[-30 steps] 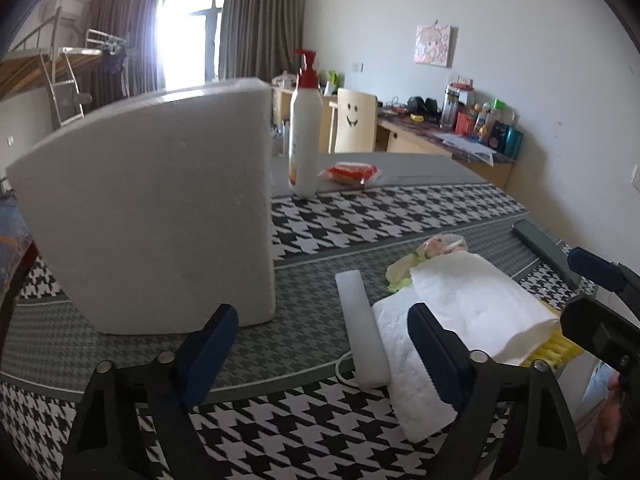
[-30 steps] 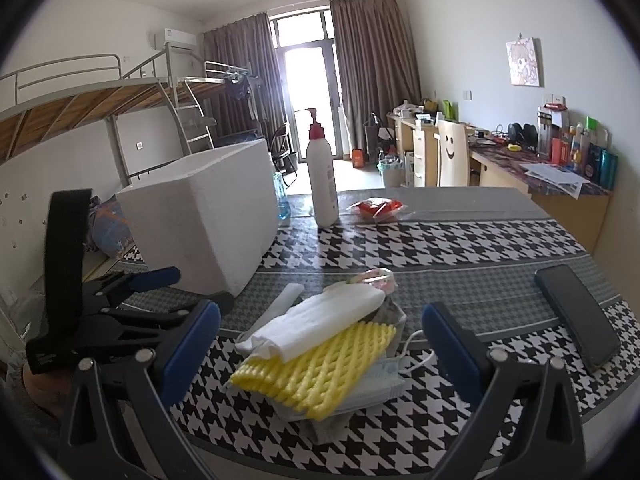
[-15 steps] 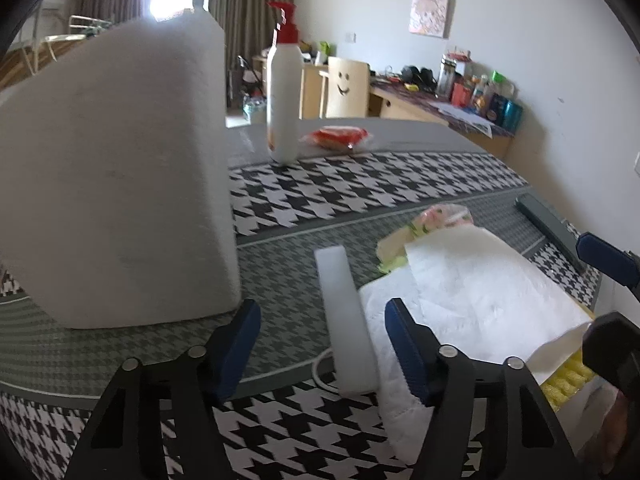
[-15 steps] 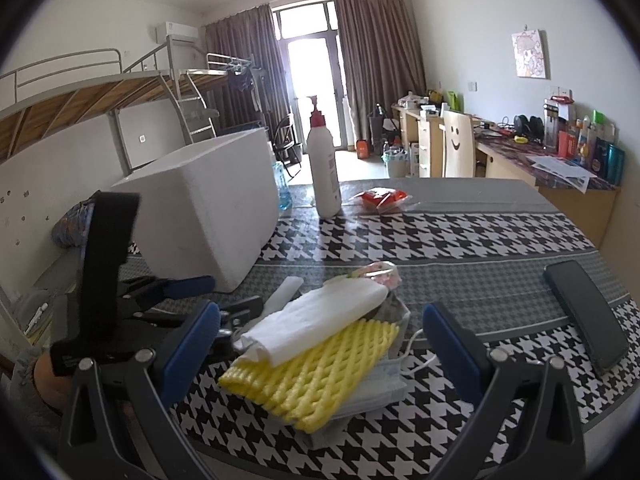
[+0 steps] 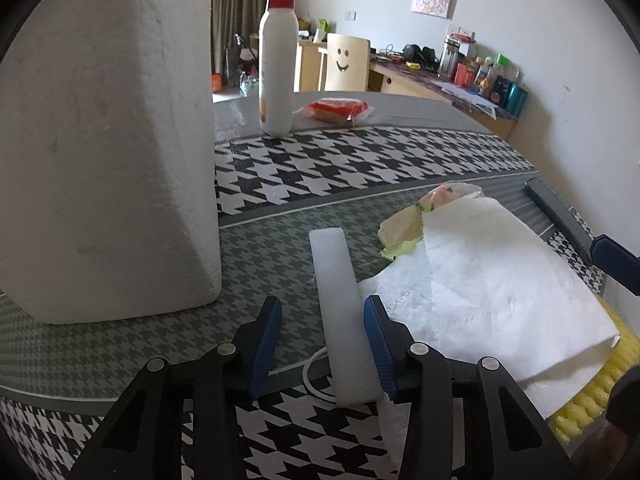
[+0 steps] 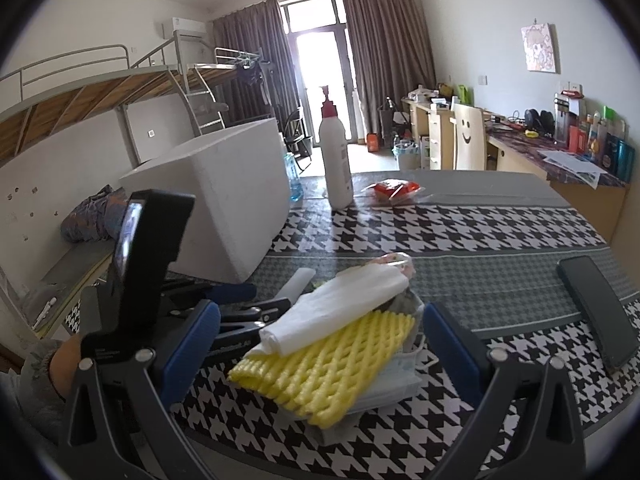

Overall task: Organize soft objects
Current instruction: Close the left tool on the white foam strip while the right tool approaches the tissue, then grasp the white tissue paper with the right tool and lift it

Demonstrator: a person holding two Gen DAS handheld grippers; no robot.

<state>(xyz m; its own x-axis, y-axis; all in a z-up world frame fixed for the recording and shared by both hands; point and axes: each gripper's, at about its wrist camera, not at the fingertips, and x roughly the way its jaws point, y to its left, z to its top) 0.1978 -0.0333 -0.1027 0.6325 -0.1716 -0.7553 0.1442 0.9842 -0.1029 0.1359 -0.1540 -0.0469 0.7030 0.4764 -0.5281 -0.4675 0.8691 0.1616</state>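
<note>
Left gripper (image 5: pixel 322 328) has dropped lower and moved in toward the white foam strip (image 5: pixel 340 304) vs a sec ago, when it hung back w/ fingers spread wide over bare desk (image 5: pixel 360 160). Now the fingers are closing w/ the strip between them. The right pad looks to be at the strip's edge; the left pad (image 5: pixel 268 340) is apart from it w/ a visible gap, so no grip yet.

The strip lies flat on the desk, running away from the camera, between the big white foam box (image 5: pixel 108 140) and the pile of soft stuff, just beside the white paper towel (image 5: pixel 500 280). The pile sits in front of the right gripper (image 6: pixel 320 344): towel on top, yellow foam net (image 6: pixel 324 372) under it, then a face mask (image 6: pixel 400 372).

Right gripper hasn't shifted; its fingers stand wide open, either side of the pile, touching nothing.

Meaning, prob: the strip is the first pick, step = grasp nearly done. The strip is thin and light, so a lopsided close could push it sideways into the towel. The rest of the pile isn't sorted yet.
</note>
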